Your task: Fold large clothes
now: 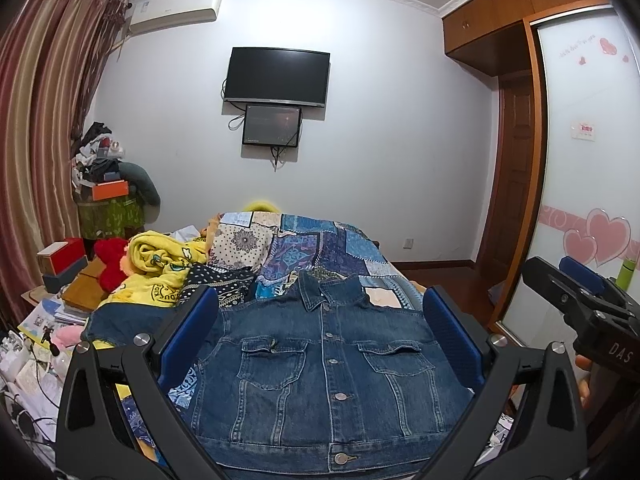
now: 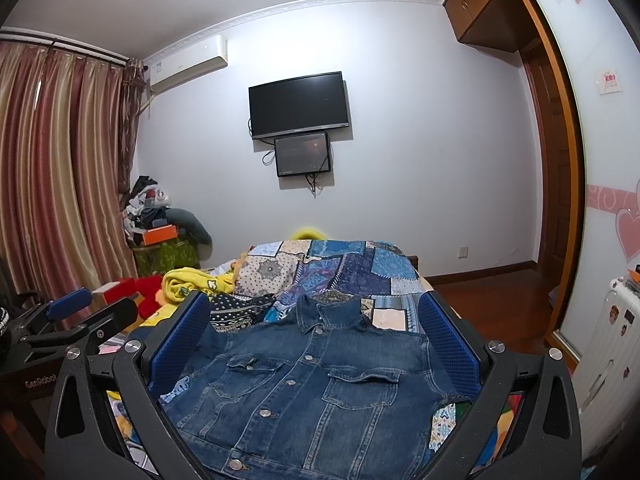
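Lying flat on patchwork quilt (image 1: pixel 320 240): denim jacket (image 1: pixel 320 372), both claws spread.

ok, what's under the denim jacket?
The jacket lies front up, buttoned, on a blue patchwork quilt, which shows around its collar and sides. Whatever is directly beneath the jacket is covered. Both tongs are open, holding nothing.

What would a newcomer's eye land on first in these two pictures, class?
First, the denim jacket spread front-up and buttoned on the patchwork bedspread, framed by the open left gripper. Next, the black TV high on the far wall, then the yellow blanket heaped left of the bed.
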{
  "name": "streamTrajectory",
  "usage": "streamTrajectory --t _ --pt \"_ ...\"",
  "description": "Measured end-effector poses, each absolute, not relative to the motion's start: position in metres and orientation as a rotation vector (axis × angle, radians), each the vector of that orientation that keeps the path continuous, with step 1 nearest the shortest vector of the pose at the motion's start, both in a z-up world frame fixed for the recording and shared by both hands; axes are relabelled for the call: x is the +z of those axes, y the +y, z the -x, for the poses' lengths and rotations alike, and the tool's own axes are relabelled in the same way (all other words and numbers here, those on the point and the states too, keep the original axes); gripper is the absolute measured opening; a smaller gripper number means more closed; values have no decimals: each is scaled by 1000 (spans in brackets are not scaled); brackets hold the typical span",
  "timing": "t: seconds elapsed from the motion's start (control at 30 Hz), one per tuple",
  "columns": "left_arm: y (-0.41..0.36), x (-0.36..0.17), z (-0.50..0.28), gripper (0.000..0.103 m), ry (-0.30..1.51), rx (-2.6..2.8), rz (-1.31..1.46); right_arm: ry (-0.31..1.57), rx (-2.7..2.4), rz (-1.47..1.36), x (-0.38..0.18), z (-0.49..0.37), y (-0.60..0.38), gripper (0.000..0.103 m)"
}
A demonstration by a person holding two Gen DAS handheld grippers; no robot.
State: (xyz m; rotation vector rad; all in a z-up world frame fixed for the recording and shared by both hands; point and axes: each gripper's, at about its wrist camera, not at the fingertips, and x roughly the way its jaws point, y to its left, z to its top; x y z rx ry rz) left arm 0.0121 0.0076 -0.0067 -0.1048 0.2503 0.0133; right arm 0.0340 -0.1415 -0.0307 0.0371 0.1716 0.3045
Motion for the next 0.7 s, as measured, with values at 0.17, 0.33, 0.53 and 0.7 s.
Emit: streamTrajectory --t 0.17,0.33,0.53,0.7 --pt "10 -8 -14 103 258 12 114 179 302 -36 -30 -34 -141 103" --pt "10 -8 -17 103 261 14 112 186 300 -38 -30 -36 -141 103" --pt "12 -10 -23 103 268 10 110 205 299 -35 -30 -42 -140 103" --pt "15 -16 -30 103 283 7 107 227 295 -32 -34 -50 -137 103"
